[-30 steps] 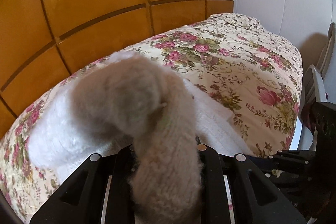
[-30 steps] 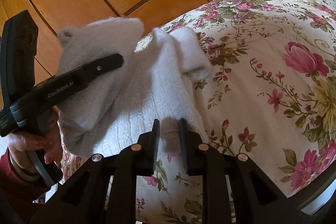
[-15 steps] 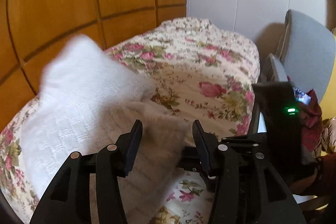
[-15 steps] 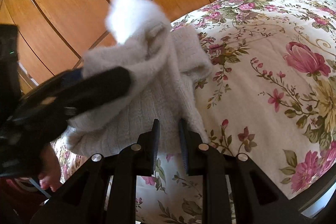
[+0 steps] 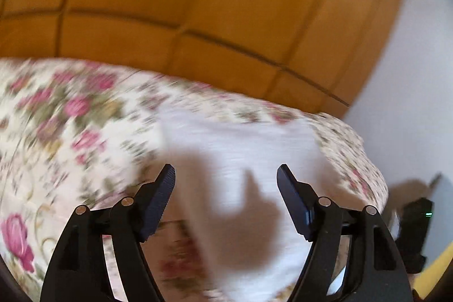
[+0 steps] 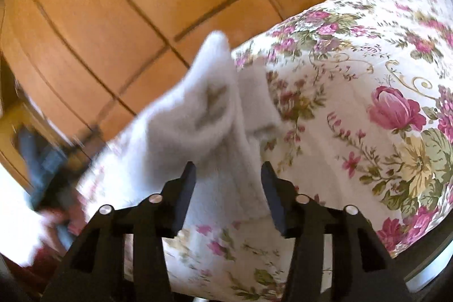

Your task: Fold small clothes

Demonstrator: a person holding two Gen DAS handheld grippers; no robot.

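A small white knitted garment point(image 5: 240, 149) lies on the flower-patterned bed cover point(image 5: 70, 118). The left wrist view is blurred by motion. My left gripper point(image 5: 226, 174) is open and empty above the garment, and its shadow falls on the cloth. In the right wrist view the garment point(image 6: 203, 120) is bunched, with one fold standing up. My right gripper point(image 6: 228, 171) is open, its jaws on either side of the garment's near edge without pinching it.
An orange wooden panelled wall point(image 5: 198, 4) stands behind the bed, with a white wall point(image 5: 410, 75) to the right. The bed cover point(image 6: 368, 104) spreads out to the right of the garment. The other gripper shows as a dark blur point(image 6: 48, 169) at far left.
My left gripper let go of the garment, opened wide and swung across the bed. My right gripper opened and released the garment's edge. The garment dropped onto the bed.
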